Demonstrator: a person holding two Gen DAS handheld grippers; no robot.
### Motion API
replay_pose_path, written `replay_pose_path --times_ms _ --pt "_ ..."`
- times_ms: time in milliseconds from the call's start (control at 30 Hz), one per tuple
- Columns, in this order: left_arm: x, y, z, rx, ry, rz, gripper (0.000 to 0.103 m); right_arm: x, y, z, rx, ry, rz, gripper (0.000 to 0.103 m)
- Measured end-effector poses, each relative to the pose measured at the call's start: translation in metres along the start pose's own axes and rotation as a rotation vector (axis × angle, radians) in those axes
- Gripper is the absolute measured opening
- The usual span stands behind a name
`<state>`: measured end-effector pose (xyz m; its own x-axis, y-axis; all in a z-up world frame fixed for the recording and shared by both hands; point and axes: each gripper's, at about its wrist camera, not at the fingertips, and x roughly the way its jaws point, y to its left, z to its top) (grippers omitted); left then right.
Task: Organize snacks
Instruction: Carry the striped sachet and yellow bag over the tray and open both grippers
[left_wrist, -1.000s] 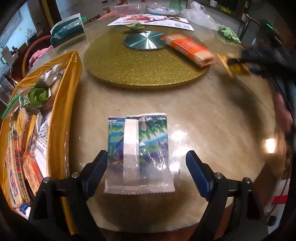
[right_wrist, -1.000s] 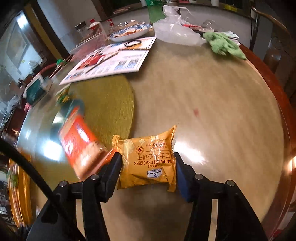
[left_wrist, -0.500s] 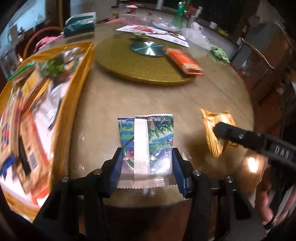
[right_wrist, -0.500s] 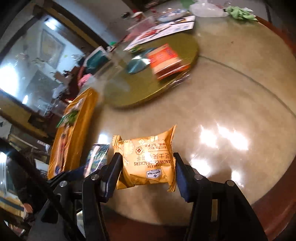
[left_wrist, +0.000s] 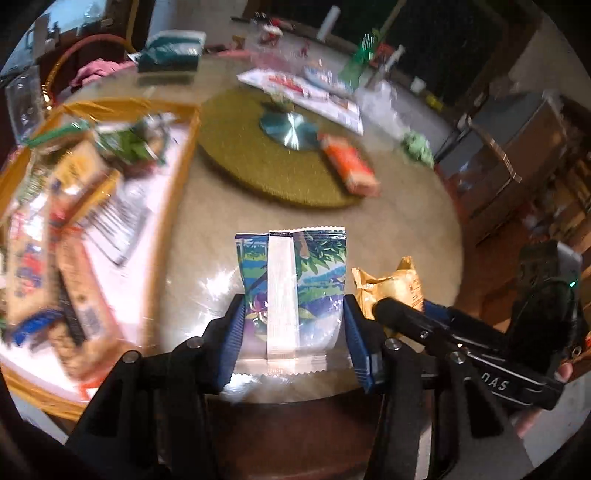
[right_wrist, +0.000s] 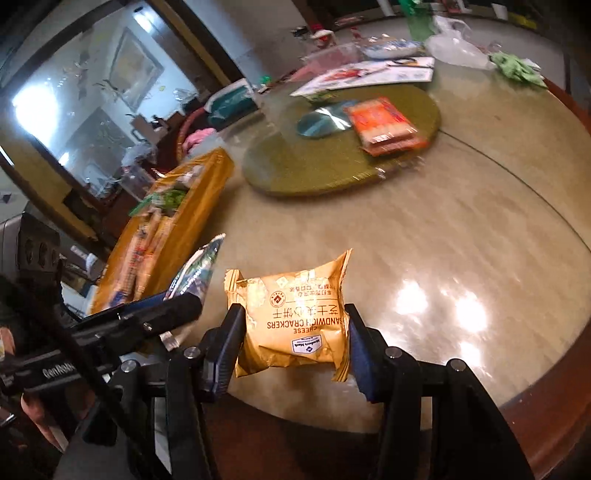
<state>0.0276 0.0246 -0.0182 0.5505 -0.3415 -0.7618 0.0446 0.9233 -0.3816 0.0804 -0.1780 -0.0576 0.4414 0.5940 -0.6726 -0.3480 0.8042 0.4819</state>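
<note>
My left gripper (left_wrist: 293, 328) is shut on a blue-green snack packet (left_wrist: 291, 291) and holds it above the table's near edge. My right gripper (right_wrist: 293, 343) is shut on a yellow sandwich cracker pack (right_wrist: 295, 317), held just right of the left one. The cracker pack (left_wrist: 391, 288) and the right gripper's body show in the left wrist view; the blue-green packet (right_wrist: 195, 273) shows in the right wrist view. A yellow tray (left_wrist: 186, 147) full of snacks lies at the left, also in the right wrist view (right_wrist: 207, 184). An orange snack pack (left_wrist: 349, 170) (right_wrist: 384, 122) lies on the gold turntable.
A gold turntable (left_wrist: 258, 166) with a silver disc (left_wrist: 290, 127) sits mid-table. Papers (right_wrist: 365, 74), a plastic bag (right_wrist: 454, 48) and a green cloth (right_wrist: 517, 66) lie at the far side. A teal box (left_wrist: 173, 51) stands far left. The table's wooden rim (right_wrist: 554, 406) is near.
My left gripper closed on the blue-green packet and lifted it. My right gripper carried the cracker pack left and toward the near edge, ending beside the left gripper.
</note>
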Motion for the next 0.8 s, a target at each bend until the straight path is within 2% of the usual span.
replay_pose_path --times_ms 133,267,400,467,567,667,800 --pt "-0.047 0.019 0.009 -0.042 -0.093 0.036 0.053 -0.007 0.029 0.008 -0.064 -0.044 0.070 0.053" --pt "-0.084 0.052 0.015 -0.099 -0.145 0.075 0.053 0.011 0.060 0.017 -0.085 -0.015 0.139 0.053" --pt "-0.111 0.091 0.010 -0.142 -0.212 0.184 0.053 0.031 0.091 0.024 -0.111 -0.013 0.209 0.053" --pt "-0.114 0.110 0.009 -0.170 -0.218 0.230 0.053 0.043 0.105 0.027 -0.124 0.013 0.238 0.053" --pt "-0.113 0.139 0.003 -0.219 -0.217 0.270 0.053 0.061 0.134 0.027 -0.198 0.038 0.205 0.053" --pt "-0.105 0.165 -0.001 -0.268 -0.188 0.277 0.053 0.086 0.155 0.028 -0.254 0.081 0.169 0.053" --pt "-0.096 0.176 -0.003 -0.260 -0.162 0.309 0.053 0.109 0.166 0.032 -0.276 0.122 0.118 0.053"
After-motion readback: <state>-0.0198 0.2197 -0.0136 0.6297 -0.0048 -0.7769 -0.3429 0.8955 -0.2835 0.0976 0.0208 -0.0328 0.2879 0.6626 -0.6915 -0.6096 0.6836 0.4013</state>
